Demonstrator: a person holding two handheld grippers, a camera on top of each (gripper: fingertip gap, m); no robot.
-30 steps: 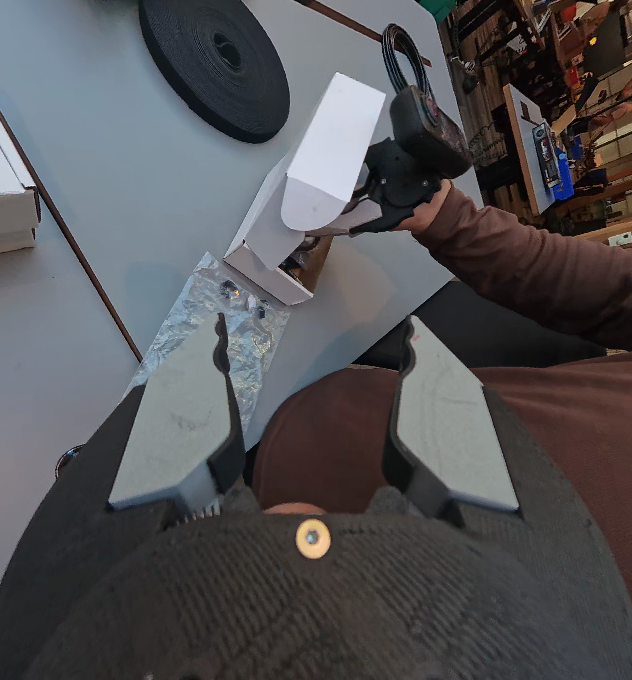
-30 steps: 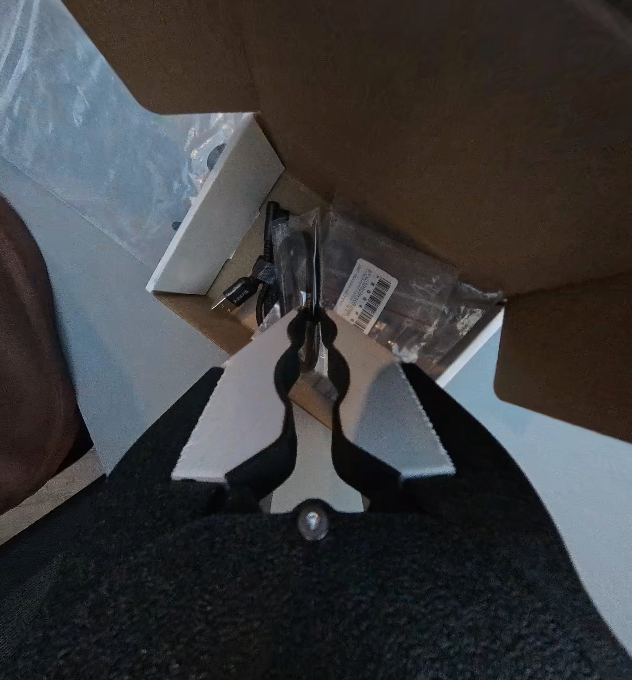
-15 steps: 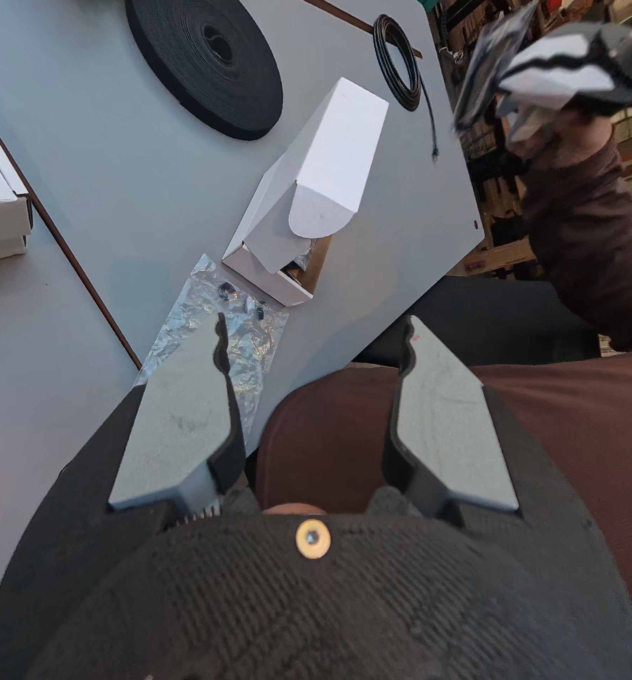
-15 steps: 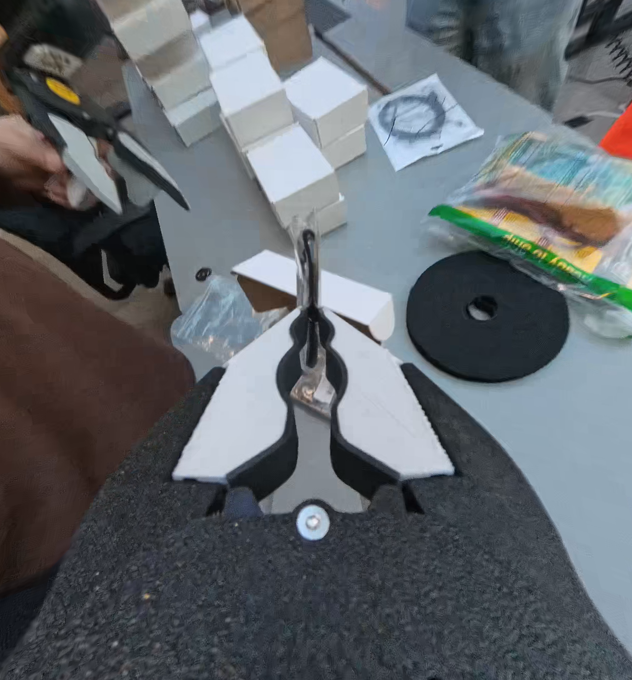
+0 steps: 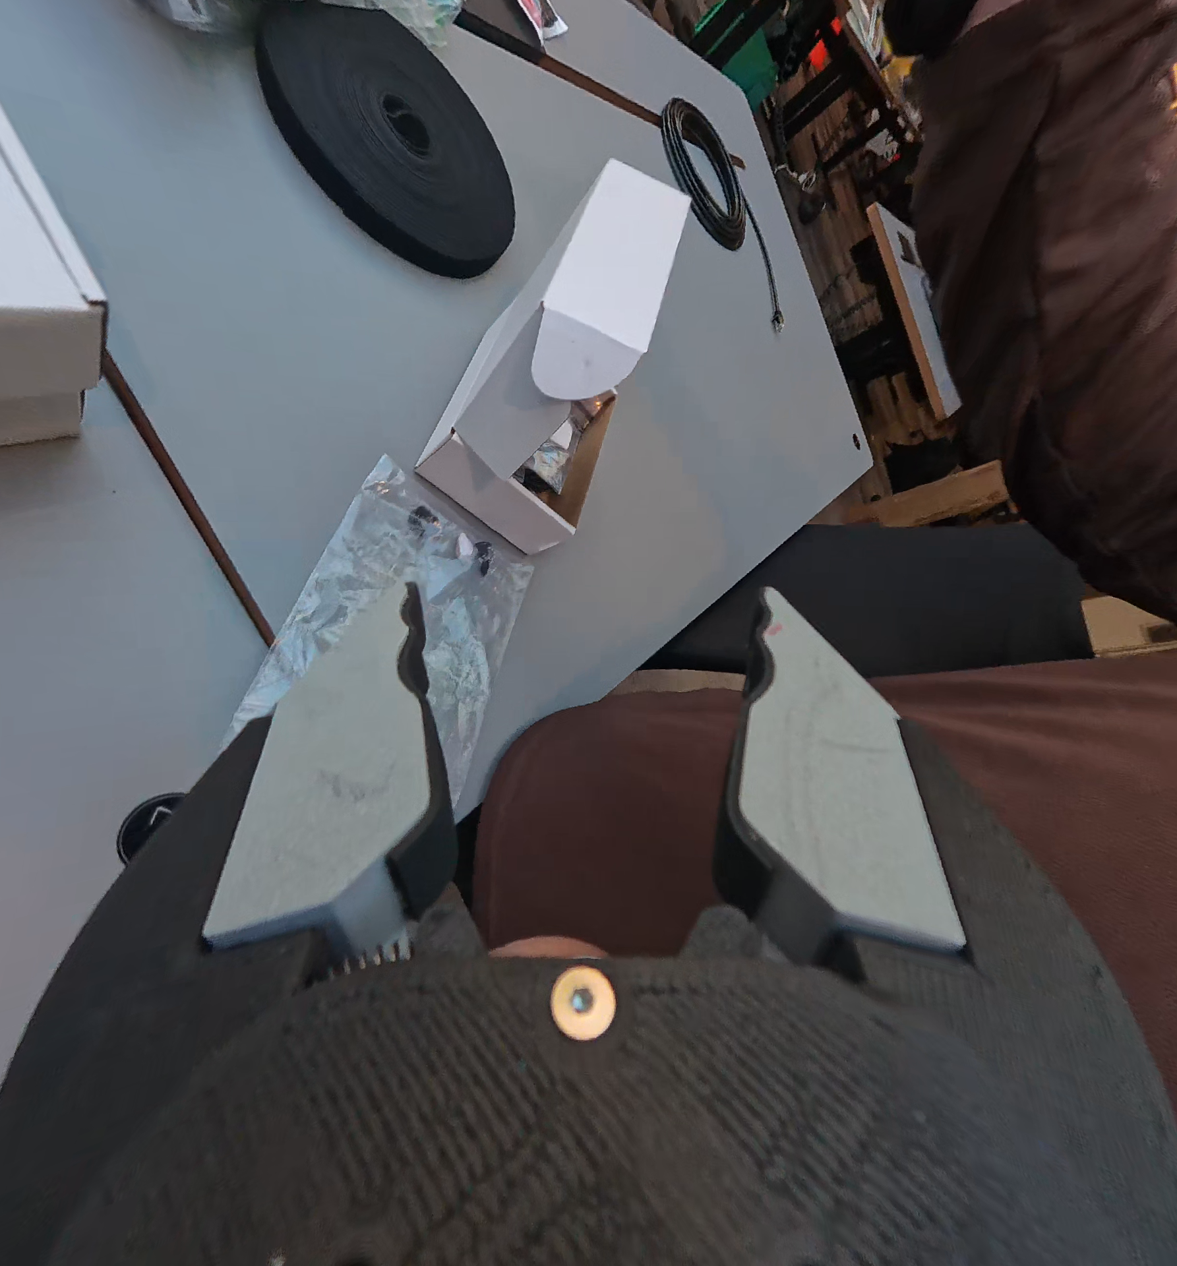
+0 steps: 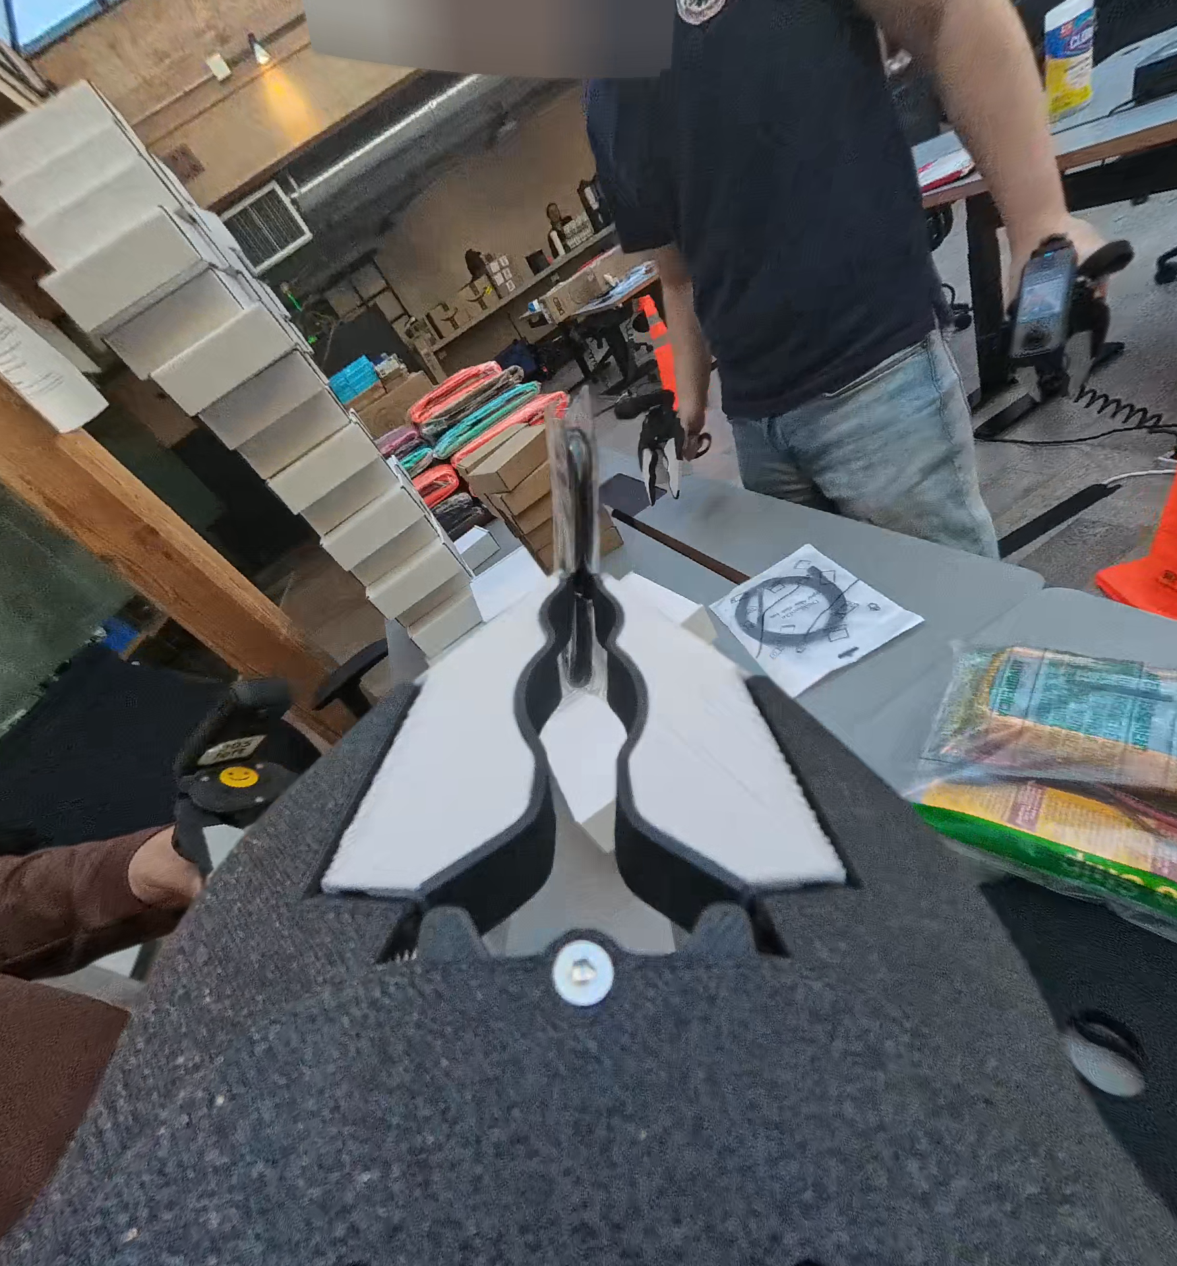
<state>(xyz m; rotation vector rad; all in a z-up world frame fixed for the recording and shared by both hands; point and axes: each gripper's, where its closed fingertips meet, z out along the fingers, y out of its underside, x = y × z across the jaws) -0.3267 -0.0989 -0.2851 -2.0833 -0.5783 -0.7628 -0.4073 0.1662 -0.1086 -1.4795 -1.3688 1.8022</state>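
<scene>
Two grippers: we log both, grey-padded, textured black bodies.
Left gripper (image 5: pixel 589 610): fingers spread wide, holding nothing, above the table edge and a brown-clothed lap.
Right gripper (image 6: pixel 577 582): fingers pressed together, pinching a clear plastic sleeve with a black cable inside (image 6: pixel 575 493), raised upright.
Nearest left: crinkled clear plastic bag (image 5: pixel 393 616); touching it, an open white cardboard box (image 5: pixel 558 383).
Grey table (image 5: pixel 229 308): flat black tape roll (image 5: pixel 387 130); thin coiled black cable (image 5: pixel 705 171).

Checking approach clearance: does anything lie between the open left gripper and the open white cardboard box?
Yes. A crinkled clear plastic bag lies flat on the grey table between the left gripper and the white cardboard box, partly under the left finger.
</scene>
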